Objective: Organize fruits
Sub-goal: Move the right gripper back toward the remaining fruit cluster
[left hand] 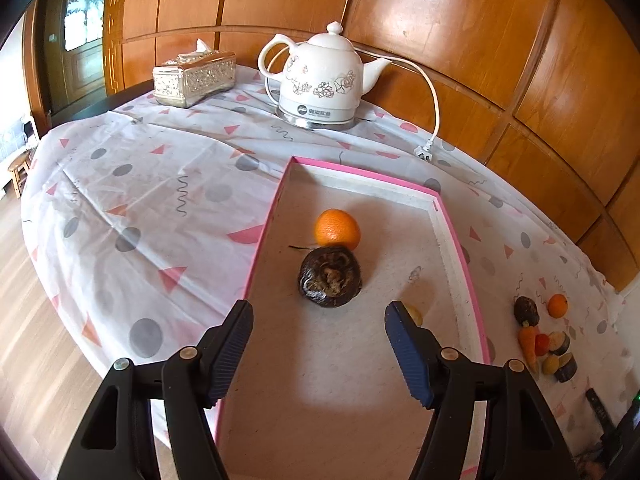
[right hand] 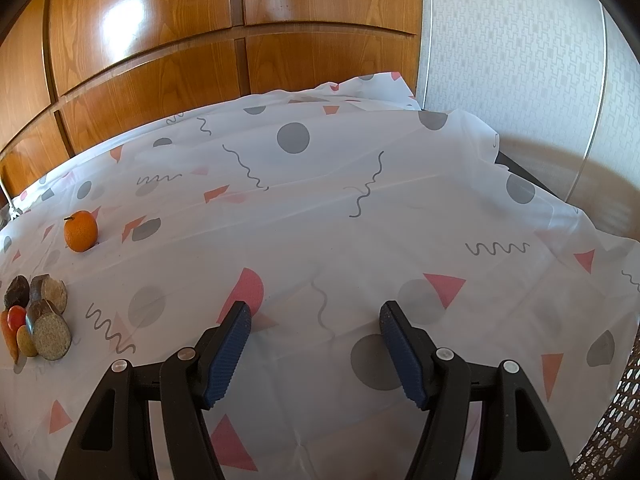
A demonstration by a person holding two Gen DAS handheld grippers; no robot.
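While our left gripper [left hand: 319, 354] hangs over the near half of the tray [left hand: 460, 248], its fingers [left hand: 234, 344] stand wide apart with nothing between them. We take the tray, a shallow pink-rimmed box with a pale speckled floor, as our landmark. Inside it, near the middle, an orange [left hand: 337, 229] sits just behind a dark wrinkled fruit [left hand: 330, 277], the two touching or nearly so. A small yellowish fruit [left hand: 415, 314] lies in the tray too, half hidden behind the gripper's right-hand finger. Right of the tray, out on the cloth [left hand: 132, 200] that covers the bench, waits a loose cluster: a second dark fruit [left hand: 525, 309], a second orange [left hand: 557, 305] just beside it, then a carrot [left hand: 528, 345], a small red fruit [left hand: 542, 345], a small yellow piece [left hand: 551, 364] and two dark-skinned cut rounds [left hand: 559, 343] packed close together. Beyond the tray, at the far edge of the bench, stands a white kettle [left hand: 318, 80] on its base, its cord [left hand: 434, 96] trailing to a loose plug; left of the kettle is a silver tissue box [left hand: 194, 77]. Our right gripper [right hand: 315, 354] hovers over bare cloth well to the right of the tray, which does not show in its view; its fingers [right hand: 230, 348] too are spread wide and empty. From there we see the same cluster at the left edge, the orange [right hand: 81, 231] standing apart behind the cut rounds [right hand: 51, 335].
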